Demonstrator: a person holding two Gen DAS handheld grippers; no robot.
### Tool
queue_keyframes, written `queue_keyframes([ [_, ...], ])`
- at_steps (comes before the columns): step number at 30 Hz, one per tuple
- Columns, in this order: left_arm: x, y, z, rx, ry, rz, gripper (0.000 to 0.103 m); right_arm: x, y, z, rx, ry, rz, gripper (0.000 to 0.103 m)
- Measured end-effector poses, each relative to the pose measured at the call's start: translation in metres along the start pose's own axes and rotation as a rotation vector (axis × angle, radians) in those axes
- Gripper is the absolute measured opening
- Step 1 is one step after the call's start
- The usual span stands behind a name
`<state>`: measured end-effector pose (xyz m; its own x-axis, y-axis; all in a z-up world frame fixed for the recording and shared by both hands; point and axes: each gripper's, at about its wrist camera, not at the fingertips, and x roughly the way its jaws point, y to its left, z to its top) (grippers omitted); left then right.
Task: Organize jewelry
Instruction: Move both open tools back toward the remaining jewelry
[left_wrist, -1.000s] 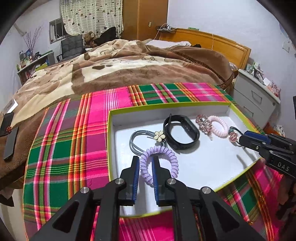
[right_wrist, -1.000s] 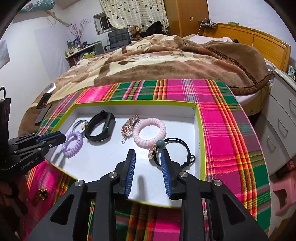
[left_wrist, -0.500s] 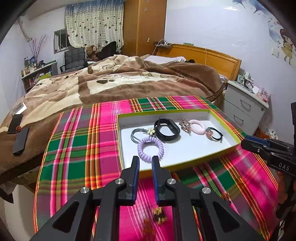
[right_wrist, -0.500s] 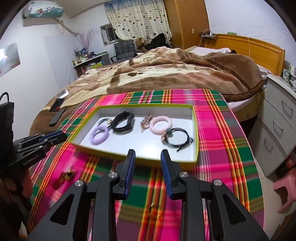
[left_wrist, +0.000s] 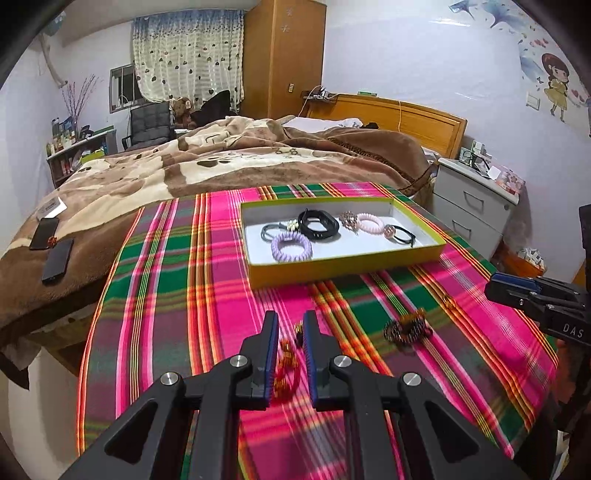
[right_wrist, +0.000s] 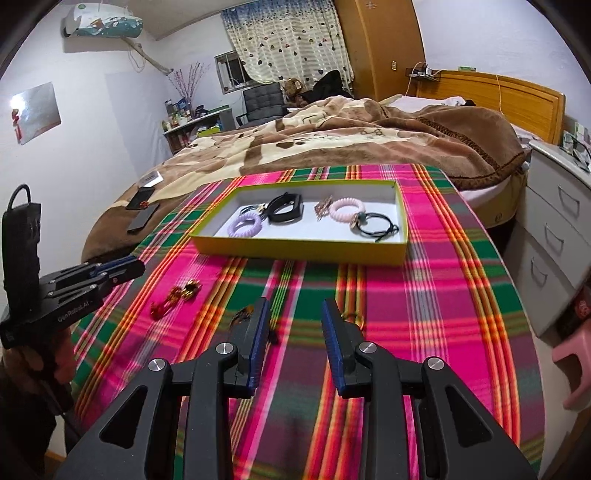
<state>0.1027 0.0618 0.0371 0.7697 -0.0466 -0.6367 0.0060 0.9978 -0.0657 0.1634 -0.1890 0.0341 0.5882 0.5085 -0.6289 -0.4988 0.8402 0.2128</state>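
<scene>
retreat was the story: you pulled both grippers back from the yellow tray (left_wrist: 343, 271), left gripper (left_wrist: 290, 325) and right gripper (right_wrist: 293, 308) both open and empty. hair ties (left_wrist: 291, 246) lay in the tray; red earrings (right_wrist: 173, 297) waited on the surface (right_wrist: 424, 295).

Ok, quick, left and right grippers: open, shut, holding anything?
Left gripper: open, narrow gap between its fingers, holding nothing.
Right gripper: open, wider gap, holding nothing.

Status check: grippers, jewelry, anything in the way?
Left gripper and right gripper open, empty. Six pieces in the tray; small pieces loose on the plaid cloth. Nothing in the way.
</scene>
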Motion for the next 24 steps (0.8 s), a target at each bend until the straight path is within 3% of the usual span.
queue_keyframes([
  [12,-0.027,-0.006,-0.029,-0.002,-0.001,-0.026,0.013,-0.017,0.009,-0.025,0.016,0.003,0.009,0.031],
  [24,-0.024,-0.001,-0.038,-0.001,0.018,-0.02,0.017,-0.014,0.017,-0.031,0.009,0.024,0.018,0.031],
])
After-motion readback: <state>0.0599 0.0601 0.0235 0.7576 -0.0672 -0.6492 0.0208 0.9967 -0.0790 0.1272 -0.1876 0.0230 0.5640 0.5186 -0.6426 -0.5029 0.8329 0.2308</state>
